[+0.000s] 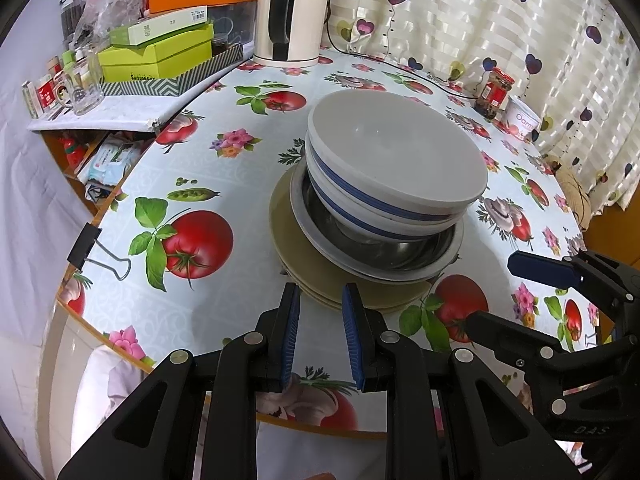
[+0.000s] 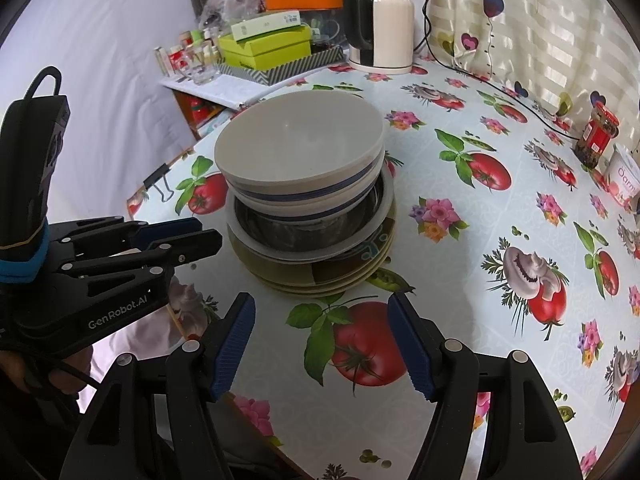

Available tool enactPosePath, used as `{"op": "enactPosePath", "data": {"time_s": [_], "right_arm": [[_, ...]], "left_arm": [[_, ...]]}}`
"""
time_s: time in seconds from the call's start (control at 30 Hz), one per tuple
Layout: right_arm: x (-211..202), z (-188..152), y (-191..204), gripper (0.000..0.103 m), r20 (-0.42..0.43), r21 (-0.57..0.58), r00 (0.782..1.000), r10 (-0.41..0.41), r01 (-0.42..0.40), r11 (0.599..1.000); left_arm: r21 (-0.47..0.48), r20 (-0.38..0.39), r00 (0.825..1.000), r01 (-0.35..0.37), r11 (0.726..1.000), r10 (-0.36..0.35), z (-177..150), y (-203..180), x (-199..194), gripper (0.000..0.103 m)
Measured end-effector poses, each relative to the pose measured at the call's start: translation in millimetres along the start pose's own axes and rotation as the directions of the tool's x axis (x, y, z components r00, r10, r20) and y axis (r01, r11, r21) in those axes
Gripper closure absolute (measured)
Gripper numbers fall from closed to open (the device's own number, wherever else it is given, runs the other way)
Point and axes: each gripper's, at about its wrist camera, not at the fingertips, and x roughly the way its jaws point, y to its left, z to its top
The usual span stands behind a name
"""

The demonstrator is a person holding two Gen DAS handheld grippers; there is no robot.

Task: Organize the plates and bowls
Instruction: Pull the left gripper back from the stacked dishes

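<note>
A stack of dishes stands mid-table: olive plates (image 1: 304,256) at the bottom, a white-rimmed steel bowl (image 1: 384,252) on them, and blue-banded white bowls (image 1: 396,160) nested on top. The right wrist view shows the same olive plates (image 2: 320,280) and top bowls (image 2: 300,148). My left gripper (image 1: 322,296) hovers just short of the plates' near rim, open by a narrow gap with nothing in it. It also shows as the left gripper (image 2: 208,231) beside the stack. My right gripper (image 2: 320,304) stands wide open over the tablecloth, near the stack, holding nothing; this right gripper (image 1: 492,290) is low on the right.
A kettle (image 1: 290,16) with its cable, green boxes (image 1: 160,56) and glass jars on a side shelf stand at the back left. A red-lidded jar (image 1: 494,94) and a yoghurt cup (image 1: 522,120) sit by the curtain. A binder clip (image 1: 86,246) grips the table's left edge.
</note>
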Motion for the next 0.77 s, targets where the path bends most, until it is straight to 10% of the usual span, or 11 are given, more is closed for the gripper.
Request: {"op": "enactPosePath", "data": {"time_s": [0.77], "right_arm": [[-0.1,-0.8,1.4,0.033,0.002,-0.002,1.000,0.001,-0.001,1.000]], "left_arm": [[0.002,0.001,1.000,-0.002,1.000,0.002,-1.8,0.5,-0.6,0.080]]}}
